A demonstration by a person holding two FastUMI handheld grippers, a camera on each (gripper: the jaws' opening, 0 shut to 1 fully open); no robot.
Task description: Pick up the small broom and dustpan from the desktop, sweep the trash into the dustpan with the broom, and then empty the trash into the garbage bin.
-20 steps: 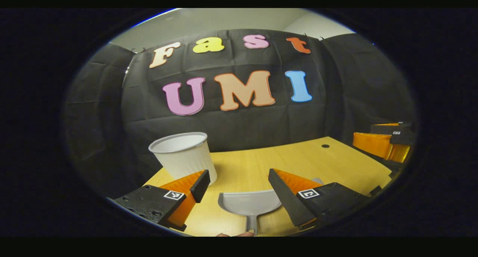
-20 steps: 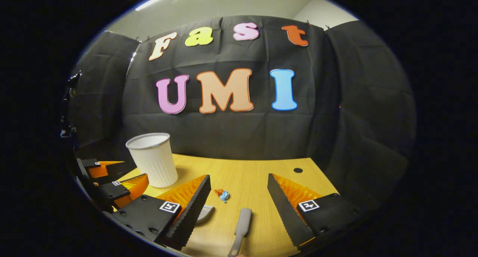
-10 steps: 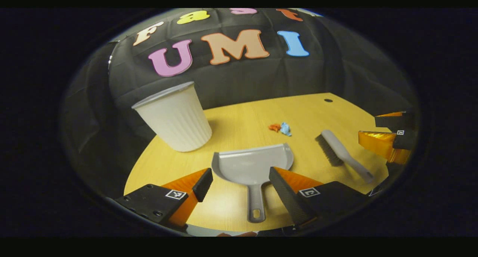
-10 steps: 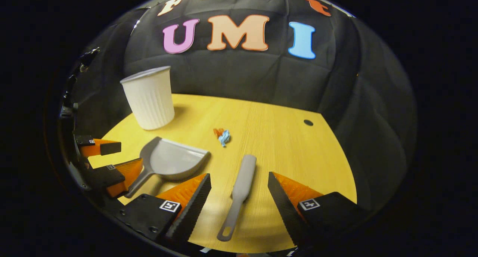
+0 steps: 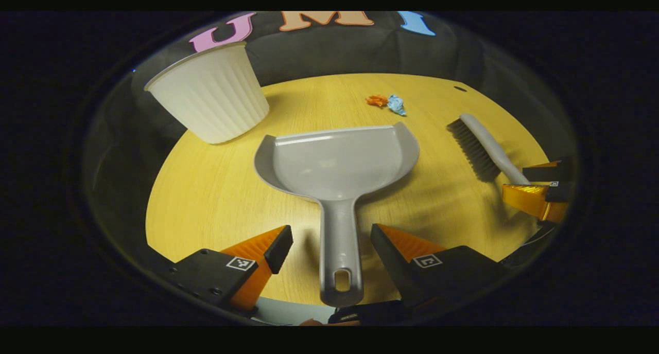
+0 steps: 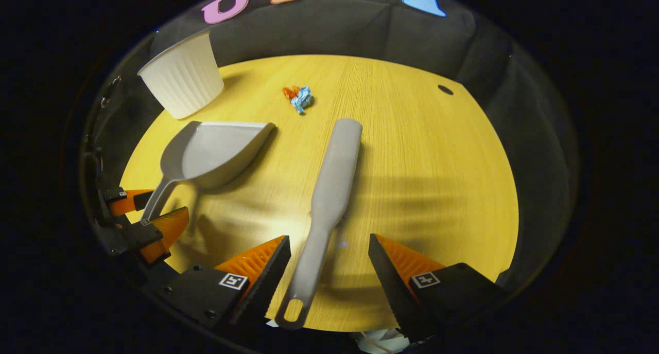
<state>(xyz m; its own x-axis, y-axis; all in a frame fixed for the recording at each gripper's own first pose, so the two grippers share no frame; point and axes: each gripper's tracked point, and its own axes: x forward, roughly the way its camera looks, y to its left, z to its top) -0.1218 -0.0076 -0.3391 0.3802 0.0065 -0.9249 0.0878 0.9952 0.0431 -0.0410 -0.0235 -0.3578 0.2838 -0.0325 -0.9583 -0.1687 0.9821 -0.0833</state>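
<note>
A grey dustpan (image 5: 334,161) lies flat on the wooden desktop (image 5: 216,189), handle toward me. My left gripper (image 5: 329,241) is open, its fingers on either side of the handle without touching it. The grey broom (image 6: 329,189) lies to the right with its handle toward me, and my right gripper (image 6: 327,253) stands open around that handle. Orange and blue crumpled trash (image 5: 386,103) sits beyond the dustpan's mouth. The trash (image 6: 298,96) lies left of the broom's head in the right gripper view. The dustpan (image 6: 206,153) and left gripper (image 6: 144,217) show at the left there. The broom (image 5: 479,145) and right gripper (image 5: 540,189) show at the right of the left gripper view.
A white ribbed bin (image 5: 211,99) stands at the back left of the desktop, also seen as the bin (image 6: 180,76) in the right gripper view. A small dark hole (image 6: 445,90) marks the table's far right. Black cloth walls close the back and sides.
Both grippers have tilted down and come forward over the desk. The dustpan handle now lies between the left fingers and the broom handle between the right fingers. Both stay open.
</note>
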